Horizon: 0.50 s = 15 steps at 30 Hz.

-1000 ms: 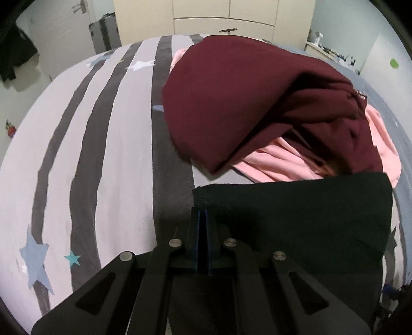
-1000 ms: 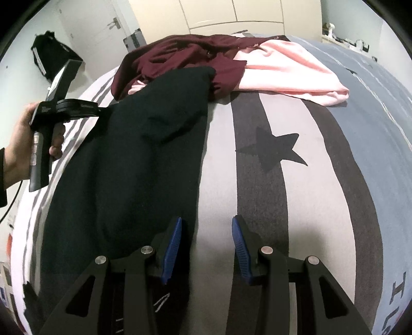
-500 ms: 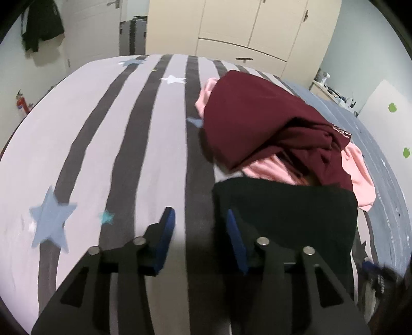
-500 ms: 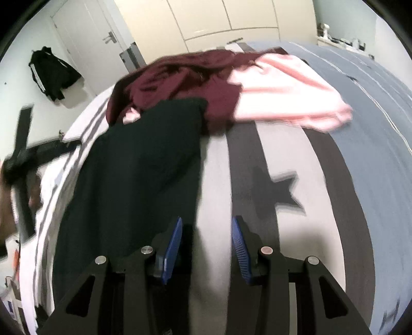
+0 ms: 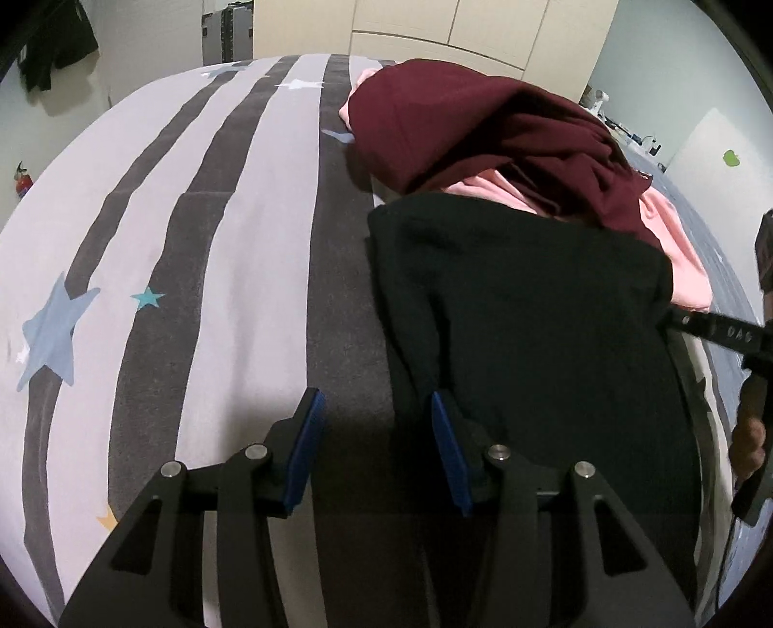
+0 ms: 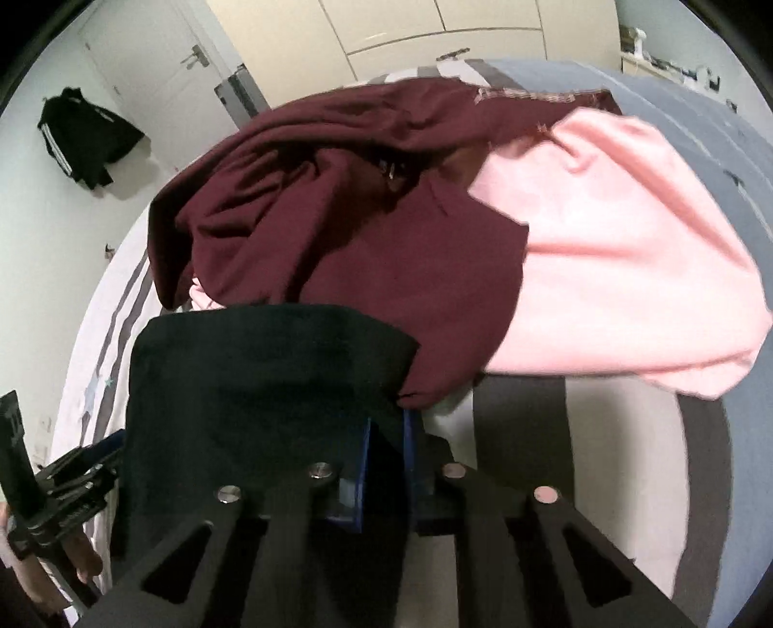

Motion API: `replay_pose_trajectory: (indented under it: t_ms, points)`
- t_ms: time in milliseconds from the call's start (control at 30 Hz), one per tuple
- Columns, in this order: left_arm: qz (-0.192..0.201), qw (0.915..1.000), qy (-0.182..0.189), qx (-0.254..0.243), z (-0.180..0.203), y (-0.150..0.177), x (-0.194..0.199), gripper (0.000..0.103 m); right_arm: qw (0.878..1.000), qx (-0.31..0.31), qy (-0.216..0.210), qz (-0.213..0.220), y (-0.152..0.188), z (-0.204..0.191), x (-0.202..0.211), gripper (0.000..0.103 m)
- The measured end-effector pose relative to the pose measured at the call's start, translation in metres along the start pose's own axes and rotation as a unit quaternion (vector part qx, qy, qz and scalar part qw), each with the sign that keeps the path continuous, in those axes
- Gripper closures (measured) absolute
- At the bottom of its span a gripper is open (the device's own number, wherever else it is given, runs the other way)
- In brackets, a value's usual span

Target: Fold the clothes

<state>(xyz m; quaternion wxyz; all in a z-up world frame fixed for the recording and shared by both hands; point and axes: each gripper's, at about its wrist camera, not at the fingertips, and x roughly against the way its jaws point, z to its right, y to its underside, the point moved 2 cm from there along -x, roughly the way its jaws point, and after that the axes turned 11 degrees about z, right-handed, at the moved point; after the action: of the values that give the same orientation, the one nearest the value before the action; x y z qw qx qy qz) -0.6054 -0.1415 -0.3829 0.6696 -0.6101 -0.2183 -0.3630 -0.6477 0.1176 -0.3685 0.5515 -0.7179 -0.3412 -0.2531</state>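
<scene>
Bed (image 5: 241, 217): covered with a sheet striped grey and pale, printed with stars; it carries all the garments.

Black garment (image 5: 531, 314): lies flat on the bed, spread lengthwise toward the near edge. Its far end touches the heap of other clothes.

Maroon garment (image 5: 459, 121): crumpled, toward the far edge of the bed, lying on top of the pink one and meeting the far end of the black garment.

Pink garment (image 6: 628, 265): partly under the maroon garment, spilling out toward the bed's right side.

Left gripper (image 5: 374, 444): fingers stand apart, nothing clamped. The left pad is over bare striped sheet; the right pad sits at the left edge of the black garment, just touching or just above it, hard to say which.

Right gripper (image 6: 386, 449): jaws closing, with the far right corner of the black garment between the blue pads; the cloth appears pinched there, though the view is dark and slightly blurred. In the left wrist view the same gripper (image 5: 715, 328) meets the garment's right edge, with a person's hand (image 5: 749, 435) on its handle.

Room items: cream wardrobe (image 5: 483, 29) beyond the far edge of the bed; dark jacket (image 6: 87, 140) hanging on the wall by a white door (image 6: 159, 63).
</scene>
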Motion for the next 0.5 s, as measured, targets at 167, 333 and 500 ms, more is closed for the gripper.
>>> replay_pose_trajectory:
  t_ms: [167,333,500]
  points:
    - [-0.001,1.0,-0.001,-0.006,-0.002,0.003,0.002,0.06,0.999,0.021,-0.008,0.04,-0.025,-0.007,0.03,0.102]
    - [-0.004,0.9999,-0.004,-0.009,-0.004,0.003,0.007,0.06,0.999,0.044,0.012,0.0,-0.032,-0.003,-0.004,0.102]
    - [-0.002,0.9999,-0.01,-0.005,-0.007,0.0,0.01,0.06,0.998,0.048,0.029,0.019,-0.041,-0.002,-0.003,0.101]
